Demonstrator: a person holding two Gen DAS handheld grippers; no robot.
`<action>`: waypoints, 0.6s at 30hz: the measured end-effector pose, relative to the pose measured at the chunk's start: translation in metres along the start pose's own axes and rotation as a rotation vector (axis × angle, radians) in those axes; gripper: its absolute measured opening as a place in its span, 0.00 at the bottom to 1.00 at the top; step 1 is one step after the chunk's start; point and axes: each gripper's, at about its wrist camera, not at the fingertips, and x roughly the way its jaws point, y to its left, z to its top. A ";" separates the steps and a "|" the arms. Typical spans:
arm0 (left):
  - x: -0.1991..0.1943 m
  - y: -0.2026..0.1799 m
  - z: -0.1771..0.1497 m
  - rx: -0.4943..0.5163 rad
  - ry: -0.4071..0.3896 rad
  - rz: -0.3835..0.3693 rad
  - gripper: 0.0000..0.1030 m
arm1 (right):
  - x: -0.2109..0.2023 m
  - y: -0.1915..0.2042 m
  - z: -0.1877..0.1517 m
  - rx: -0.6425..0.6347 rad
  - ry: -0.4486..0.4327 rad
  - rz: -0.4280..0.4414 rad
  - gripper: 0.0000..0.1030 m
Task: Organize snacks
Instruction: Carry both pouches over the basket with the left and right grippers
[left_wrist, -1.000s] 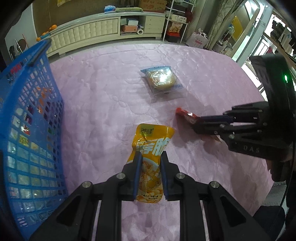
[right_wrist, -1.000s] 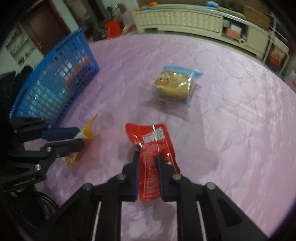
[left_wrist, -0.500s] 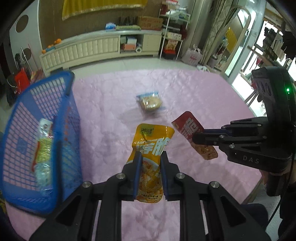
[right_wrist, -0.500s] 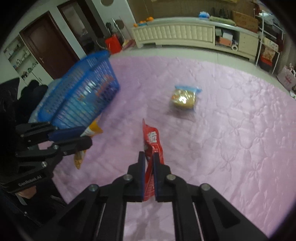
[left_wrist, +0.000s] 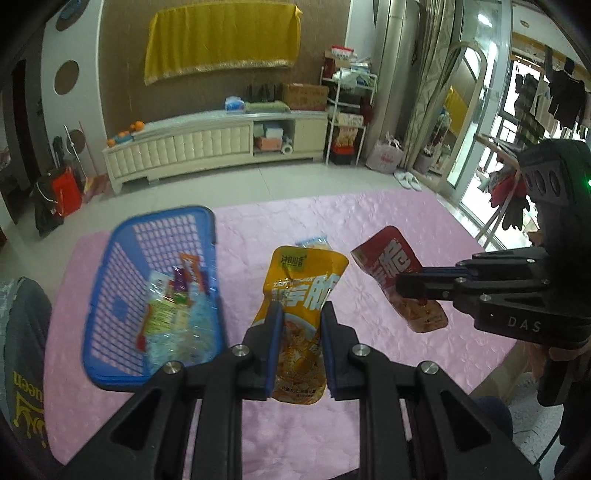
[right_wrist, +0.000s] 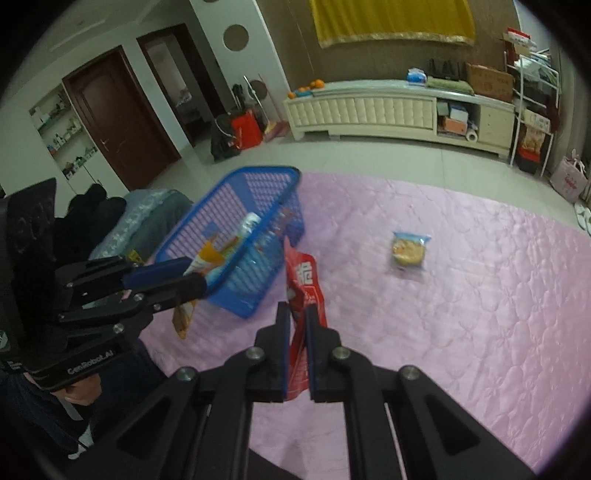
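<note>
My left gripper (left_wrist: 298, 314) is shut on a yellow snack pouch (left_wrist: 301, 284), held up above the pink table. My right gripper (right_wrist: 296, 317) is shut on a red snack packet (right_wrist: 304, 286), also lifted clear of the table. In the left wrist view the right gripper (left_wrist: 400, 286) holds the red packet (left_wrist: 388, 262) to the right of the yellow pouch. In the right wrist view the left gripper (right_wrist: 201, 282) holds the yellow pouch (right_wrist: 183, 317) at the left, in front of the blue basket (right_wrist: 258, 177). The blue basket (left_wrist: 110, 280) holds several snack packs. A clear-wrapped bun (right_wrist: 408, 251) lies on the table.
The pink quilted cloth (right_wrist: 480, 295) covers the table to its far and right edges. A grey chair with dark clothes (right_wrist: 147, 218) stands left of the basket. A white low cabinet (left_wrist: 207, 147) stands across the tiled floor behind the table. A person's hand (left_wrist: 565, 354) holds the right gripper.
Both grippers have risen from the table with their packets. The red packet now hangs edge-on from the right gripper. The basket's inside and the room behind have come into view.
</note>
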 end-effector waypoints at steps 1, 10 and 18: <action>-0.002 0.004 0.000 -0.003 -0.006 0.002 0.18 | -0.001 0.006 0.002 0.000 -0.009 0.012 0.10; -0.019 0.055 0.006 -0.021 -0.032 0.050 0.19 | 0.013 0.045 0.031 0.002 -0.038 0.070 0.10; -0.012 0.108 0.016 -0.070 -0.010 0.071 0.20 | 0.041 0.073 0.067 -0.023 -0.021 0.113 0.10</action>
